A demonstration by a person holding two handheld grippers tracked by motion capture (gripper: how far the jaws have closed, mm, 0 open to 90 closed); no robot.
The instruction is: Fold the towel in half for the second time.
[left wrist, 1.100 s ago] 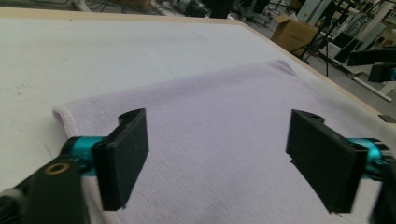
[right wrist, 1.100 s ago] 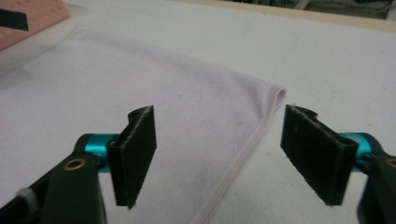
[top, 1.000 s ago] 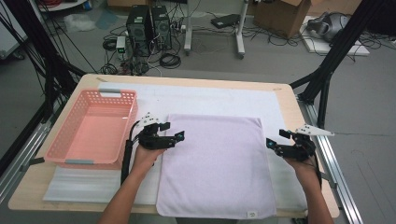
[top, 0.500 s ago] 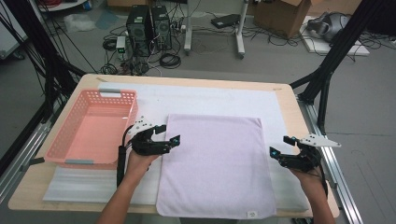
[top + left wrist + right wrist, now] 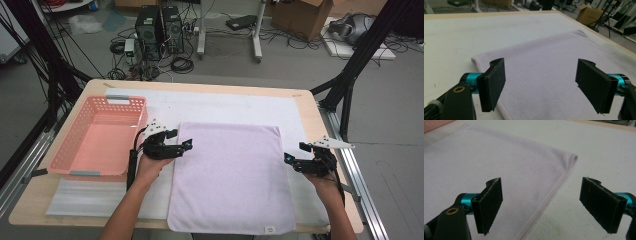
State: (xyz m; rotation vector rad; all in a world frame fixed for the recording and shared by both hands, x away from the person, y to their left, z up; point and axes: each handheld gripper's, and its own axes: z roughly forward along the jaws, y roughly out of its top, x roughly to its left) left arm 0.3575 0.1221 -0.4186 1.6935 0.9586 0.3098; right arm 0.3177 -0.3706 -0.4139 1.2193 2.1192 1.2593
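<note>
One towel, one basket, two grippers.
You held the left gripper (image 5: 184,145) and right gripper (image 5: 291,161) wide-jawed and empty at opposite side edges of the single lilac towel (image 5: 231,175), spread flat on the white mat (image 5: 220,106); the left jaws had just narrowed slightly. One pink basket (image 5: 100,136) sat left.

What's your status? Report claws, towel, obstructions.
Left claw open, just been closing slightly, at towel left edge. Right claw open at right edge. Towel flat, ungripped. Pink basket off left, nothing obstructing.
</note>
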